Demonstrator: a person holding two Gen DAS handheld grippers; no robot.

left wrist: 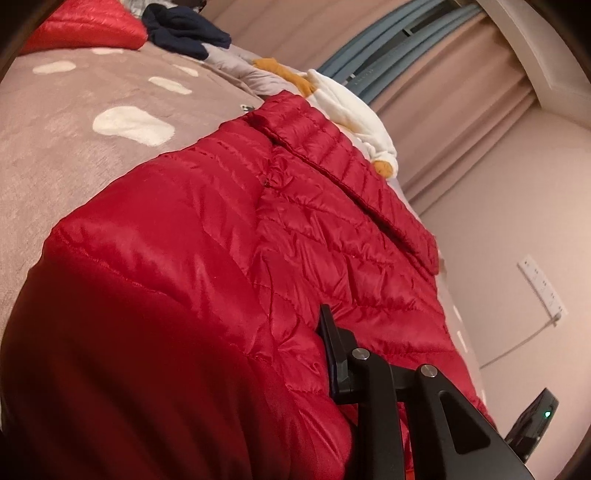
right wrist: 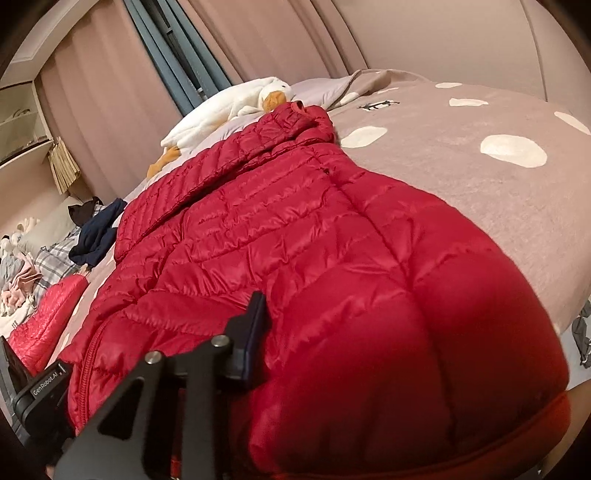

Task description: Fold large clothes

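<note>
Red quilted puffer jacket [left wrist: 229, 236] lies spread on the taupe bedspread with white spots [left wrist: 74, 122], collar end toward the white plush goose [right wrist: 221, 107]. Left gripper [left wrist: 332, 354] is clamped on a bulge of jacket fabric at the near hem; only one finger shows. Right gripper [right wrist: 255, 332] likewise pinches the jacket's near edge. Dark navy garment [left wrist: 184, 29] lies beyond the jacket, well apart.
</note>
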